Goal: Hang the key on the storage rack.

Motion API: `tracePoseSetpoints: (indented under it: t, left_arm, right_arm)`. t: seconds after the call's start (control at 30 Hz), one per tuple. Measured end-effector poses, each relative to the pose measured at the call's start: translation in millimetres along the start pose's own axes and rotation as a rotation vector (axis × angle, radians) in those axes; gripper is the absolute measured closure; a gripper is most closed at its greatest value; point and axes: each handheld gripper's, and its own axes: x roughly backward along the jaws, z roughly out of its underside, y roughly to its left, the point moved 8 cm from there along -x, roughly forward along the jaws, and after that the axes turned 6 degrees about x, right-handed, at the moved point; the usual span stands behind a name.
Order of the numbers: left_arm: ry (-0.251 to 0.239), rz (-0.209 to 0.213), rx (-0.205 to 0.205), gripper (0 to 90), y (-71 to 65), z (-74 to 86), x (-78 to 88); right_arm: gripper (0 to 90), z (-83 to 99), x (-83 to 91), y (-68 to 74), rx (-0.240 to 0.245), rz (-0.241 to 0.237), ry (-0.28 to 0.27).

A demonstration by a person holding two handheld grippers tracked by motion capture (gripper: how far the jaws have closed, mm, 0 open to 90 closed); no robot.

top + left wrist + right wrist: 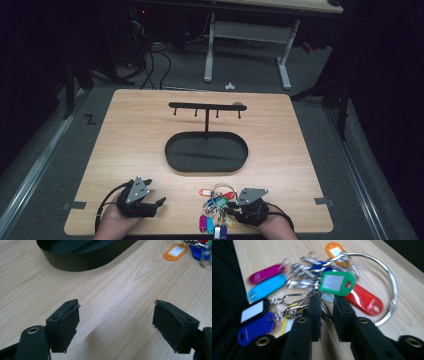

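Both hands rest at the bench's [150, 125] near edge. The left tongs [159, 204] gape wide over bare wood, gripping nothing. The right tongs [327, 305] are nearly closed amid the keys [317, 287], whose ring [393, 290] lies flat. The black tray [206, 152] beyond holds nothing, under its hook bar [206, 105].

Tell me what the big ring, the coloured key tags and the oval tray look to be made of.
The big ring: probably polished metal wire, going by its thin silvery look and bright glints. The coloured key tags: likely glossy moulded plastic, with saturated colours, smooth rounded edges and white label windows. The oval tray: looks like thin sheet metal with a matte black coating, since its wall is thin, even and dull, though plastic cannot be ruled out.
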Motion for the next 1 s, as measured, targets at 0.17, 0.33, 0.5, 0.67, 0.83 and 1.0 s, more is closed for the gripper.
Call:
tracePoseSetpoints:
  t: [0.17,0.33,0.5,0.67,0.83,1.0]
  left_arm:
    - [-0.003,0.006,-0.003,22.0,-1.1,-2.0,-1.7]
    - [-0.007,0.012,-0.013,22.0,-3.1,-5.5,-4.7]
    - [-0.008,0.021,-0.022,22.0,-4.8,-8.4,-7.8]
    - [-0.011,0.026,-0.027,22.0,-6.1,-11.0,-10.2]
    - [-0.012,0.030,-0.033,22.0,-7.6,-12.6,-12.1]
    - [-0.008,0.032,-0.034,22.0,-8.1,-12.7,-12.6]
  right_arm:
    - [84.4,5.6,5.5,-8.6,-0.049,0.048,0.023]
    - [85.9,16.2,15.8,-22.0,-0.106,0.118,0.048]
    - [85.9,29.9,28.4,-35.9,-0.161,0.185,0.064]
    - [85.8,47.7,44.3,-51.0,-0.225,0.247,0.070]
    - [85.9,64.0,59.2,-63.4,-0.295,0.301,0.081]
    - [85.0,69.2,64.0,-66.0,-0.319,0.312,0.086]
